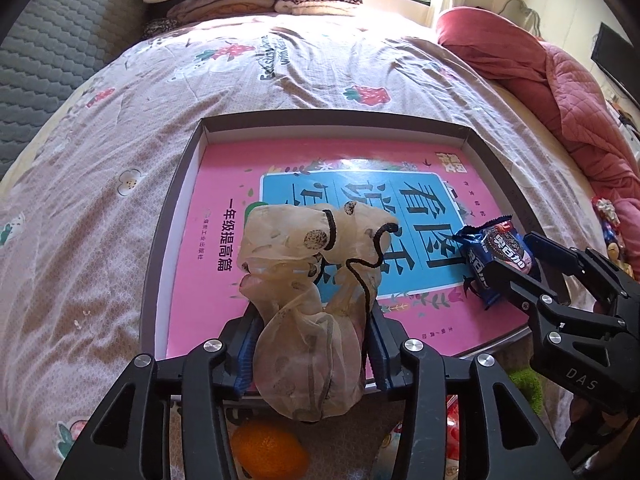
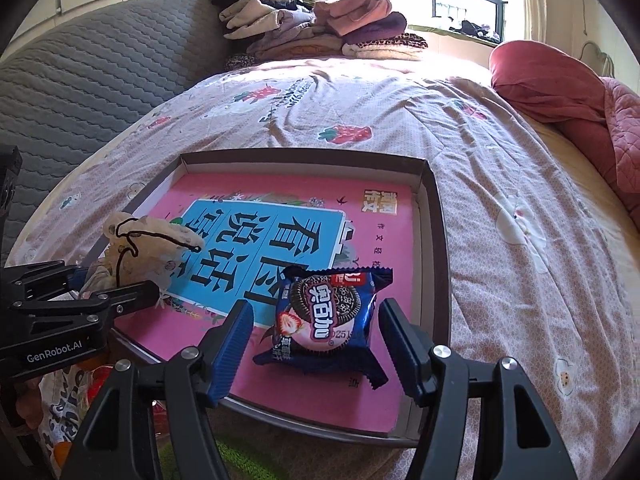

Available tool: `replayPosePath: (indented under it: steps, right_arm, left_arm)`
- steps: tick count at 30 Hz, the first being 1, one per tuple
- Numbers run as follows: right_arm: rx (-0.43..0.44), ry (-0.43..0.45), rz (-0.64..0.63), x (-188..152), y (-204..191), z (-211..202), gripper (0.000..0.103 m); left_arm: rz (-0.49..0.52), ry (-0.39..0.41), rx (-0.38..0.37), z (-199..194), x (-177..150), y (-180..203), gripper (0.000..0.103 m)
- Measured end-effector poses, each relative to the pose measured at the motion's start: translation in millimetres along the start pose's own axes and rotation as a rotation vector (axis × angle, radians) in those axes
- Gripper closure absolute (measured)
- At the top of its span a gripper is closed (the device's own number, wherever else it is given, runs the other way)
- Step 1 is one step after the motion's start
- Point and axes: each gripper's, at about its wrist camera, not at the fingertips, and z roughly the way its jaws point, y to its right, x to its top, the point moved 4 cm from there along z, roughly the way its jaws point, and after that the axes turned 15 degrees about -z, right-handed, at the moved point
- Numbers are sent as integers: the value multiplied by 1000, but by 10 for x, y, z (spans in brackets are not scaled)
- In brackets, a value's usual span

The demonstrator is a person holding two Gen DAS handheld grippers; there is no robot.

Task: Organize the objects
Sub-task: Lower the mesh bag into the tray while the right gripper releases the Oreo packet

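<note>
Cookie packet (image 2: pixel 330 314): blue wrapper, lying flat on the pink book (image 2: pixel 280 240), lower centre of the right wrist view.
Right gripper (image 2: pixel 316 350): spread, a finger either side of the packet, not touching it.
Mesh bag (image 1: pixel 308 308): cream, black drawstring, centre of the left wrist view.
Left gripper (image 1: pixel 310 354): pinching the bag.
Tray (image 2: pixel 438 240): shallow, dark-rimmed, holds the book, on the floral bedsheet (image 2: pixel 500 184).
Orange (image 1: pixel 268 454): bottom edge, below the left gripper.

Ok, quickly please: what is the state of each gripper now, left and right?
Left gripper: shut on the sheer fabric pouch.
Right gripper: open, its fingers on either side of the cookie packet, not gripping it.
</note>
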Motion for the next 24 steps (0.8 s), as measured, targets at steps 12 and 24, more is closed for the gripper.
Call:
replayPosePath:
  steps: [12, 24]
  right_arm:
    - [7, 8, 21, 5, 33, -31, 38]
    - [7, 26, 22, 32, 35, -97, 38]
  left_arm:
    - [-11, 28, -23, -105, 78, 41, 36]
    - [-28, 100, -64, -289, 157, 84, 28]
